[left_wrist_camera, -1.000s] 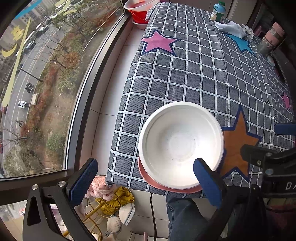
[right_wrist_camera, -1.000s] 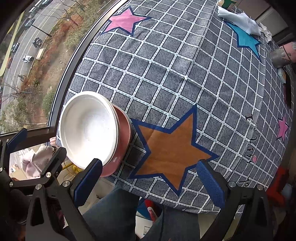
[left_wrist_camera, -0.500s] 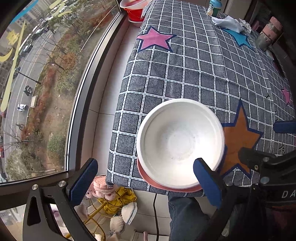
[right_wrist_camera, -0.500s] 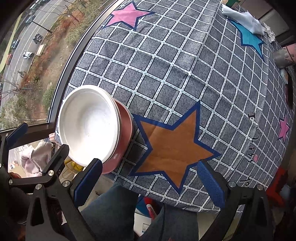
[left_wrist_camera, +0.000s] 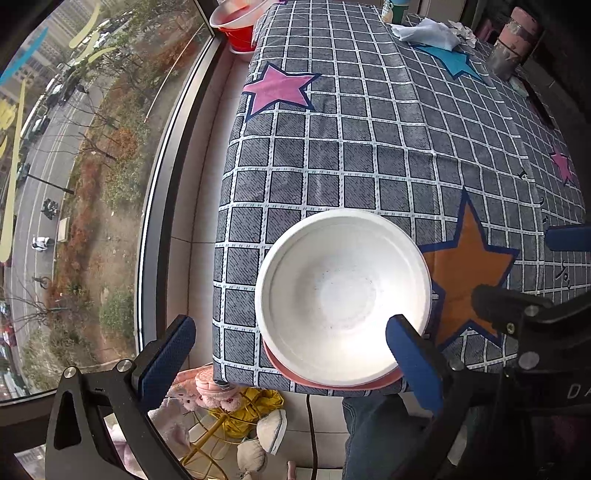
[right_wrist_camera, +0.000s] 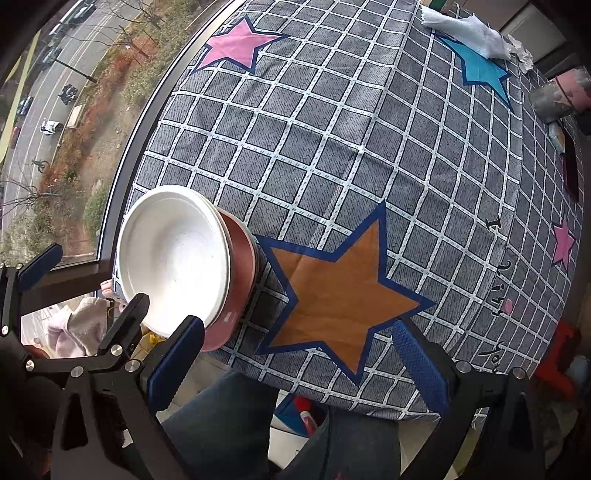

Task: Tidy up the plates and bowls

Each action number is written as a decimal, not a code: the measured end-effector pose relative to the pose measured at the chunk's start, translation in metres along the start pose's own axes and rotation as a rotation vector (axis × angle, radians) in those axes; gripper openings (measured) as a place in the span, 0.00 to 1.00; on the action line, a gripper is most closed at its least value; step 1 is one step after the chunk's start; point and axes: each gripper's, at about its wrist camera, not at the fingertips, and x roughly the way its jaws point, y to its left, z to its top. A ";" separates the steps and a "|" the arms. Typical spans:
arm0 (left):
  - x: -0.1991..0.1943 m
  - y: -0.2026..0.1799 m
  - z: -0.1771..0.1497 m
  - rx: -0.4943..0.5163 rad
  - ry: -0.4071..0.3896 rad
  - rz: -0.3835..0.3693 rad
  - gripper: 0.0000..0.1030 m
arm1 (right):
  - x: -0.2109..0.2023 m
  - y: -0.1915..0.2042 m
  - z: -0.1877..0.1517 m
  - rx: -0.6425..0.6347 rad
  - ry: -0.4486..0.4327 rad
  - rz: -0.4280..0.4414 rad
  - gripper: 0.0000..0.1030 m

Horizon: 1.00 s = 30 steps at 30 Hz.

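Observation:
A white bowl (left_wrist_camera: 340, 295) sits nested in a pink bowl (left_wrist_camera: 332, 382) at the near left corner of the checked table. Both show in the right wrist view too, white bowl (right_wrist_camera: 173, 262) inside pink bowl (right_wrist_camera: 240, 266). My left gripper (left_wrist_camera: 291, 354) is open and empty, held above the near edge, its right finger (left_wrist_camera: 410, 347) over the white bowl's near rim. My right gripper (right_wrist_camera: 295, 354) is open and empty, above the near edge by the orange star, to the right of the bowls.
The table (left_wrist_camera: 369, 129) wears a grey checked cloth with stars. Red and pink basins (left_wrist_camera: 240, 26) stand on the window sill at the far left. A white rag (right_wrist_camera: 465, 33) and a taped jar (right_wrist_camera: 557, 96) lie at the far right. A window runs along the left.
Both grippers have drawn back a little toward me and shifted slightly, so the bowls sit a bit further away. The bowls have not moved. Both grippers stay open.

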 end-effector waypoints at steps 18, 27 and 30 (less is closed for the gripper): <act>0.000 0.003 0.002 0.036 -0.001 -0.018 1.00 | 0.001 -0.002 -0.007 0.040 -0.006 0.013 0.99; 0.008 0.006 0.007 0.045 0.022 -0.018 1.00 | 0.002 -0.005 -0.006 0.081 -0.005 0.034 0.99; 0.008 0.009 0.010 0.012 0.010 -0.022 1.00 | 0.001 -0.005 -0.004 0.061 -0.008 0.026 0.99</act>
